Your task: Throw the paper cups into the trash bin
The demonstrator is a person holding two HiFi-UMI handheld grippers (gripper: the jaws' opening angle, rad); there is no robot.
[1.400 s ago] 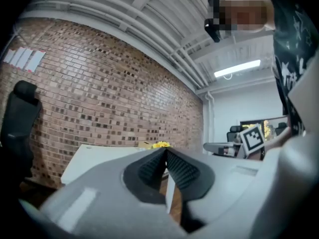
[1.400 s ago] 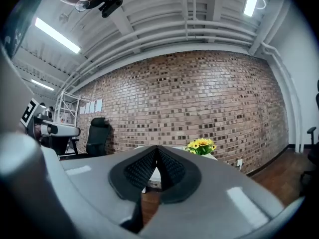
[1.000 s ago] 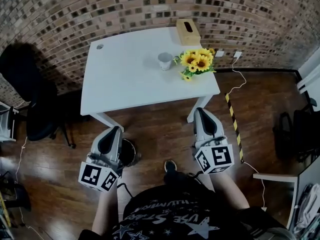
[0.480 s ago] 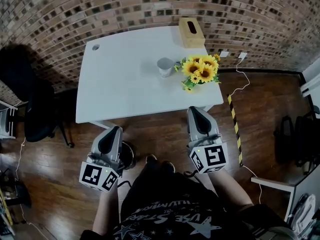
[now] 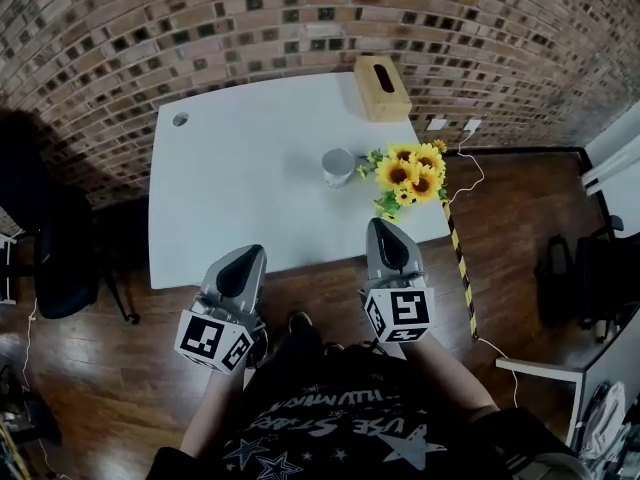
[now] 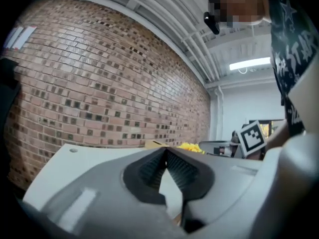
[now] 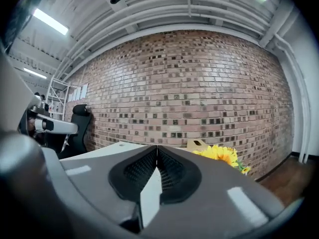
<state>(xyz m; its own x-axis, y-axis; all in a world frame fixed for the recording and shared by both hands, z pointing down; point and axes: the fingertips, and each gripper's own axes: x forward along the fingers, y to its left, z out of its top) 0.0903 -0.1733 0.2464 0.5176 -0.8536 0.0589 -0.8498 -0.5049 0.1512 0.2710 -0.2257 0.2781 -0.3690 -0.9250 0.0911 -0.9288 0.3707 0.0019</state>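
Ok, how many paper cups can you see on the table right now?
1. The paper cup stands on the white table, just left of the sunflowers in the head view. No other cup shows, though one could be hidden behind the flowers.

Office-type room: brick wall [image 5: 250,28], white desk [image 5: 240,193] with cable grommet [image 5: 180,119], black office chair [image 5: 55,263], wooden floor [image 5: 510,228], exposed ceiling pipes [image 7: 189,6].
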